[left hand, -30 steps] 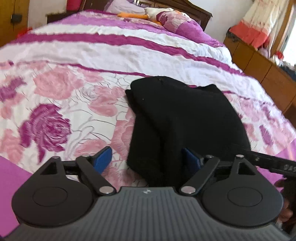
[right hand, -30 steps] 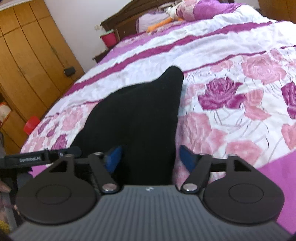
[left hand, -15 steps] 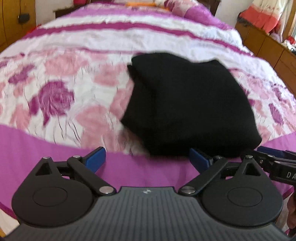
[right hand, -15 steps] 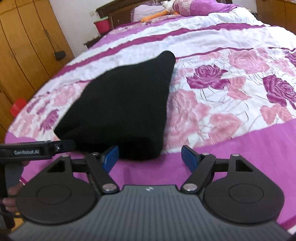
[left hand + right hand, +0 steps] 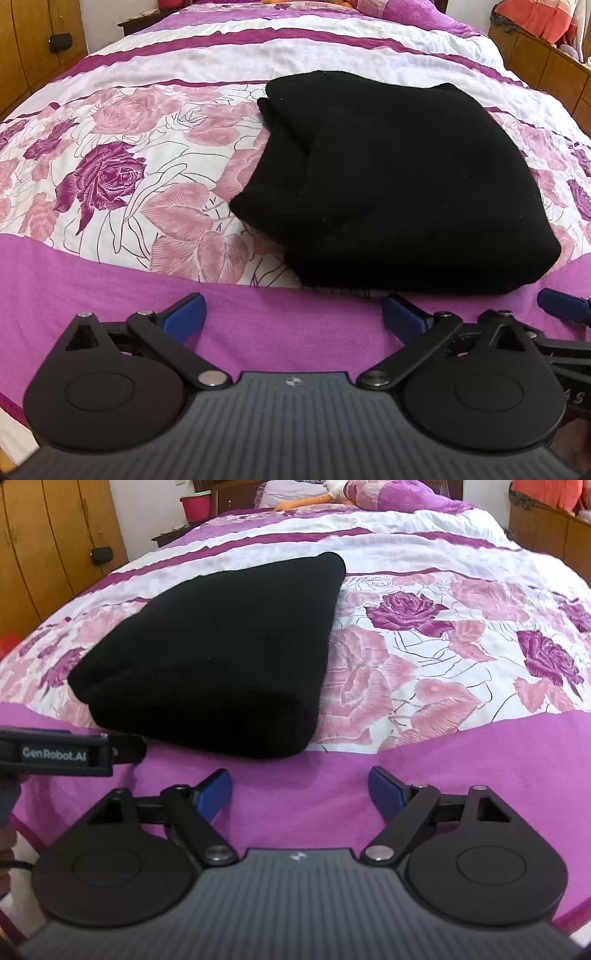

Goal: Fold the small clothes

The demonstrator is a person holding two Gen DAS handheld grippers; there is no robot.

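Floral bedspread (image 5: pixel 110 177) w/ folded black garment (image 5: pixel 399 184); both tools just opened, empty, left tool (image 5: pixel 55 755) marked "GenRobot.AI".

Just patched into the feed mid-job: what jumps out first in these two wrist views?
The folded black garment stands out, a dark block on the pink and purple rose bedspread, near the bed's front edge. Both grippers sit just short of it with nothing between their blue pads: the left gripper and the right gripper have just been opening.
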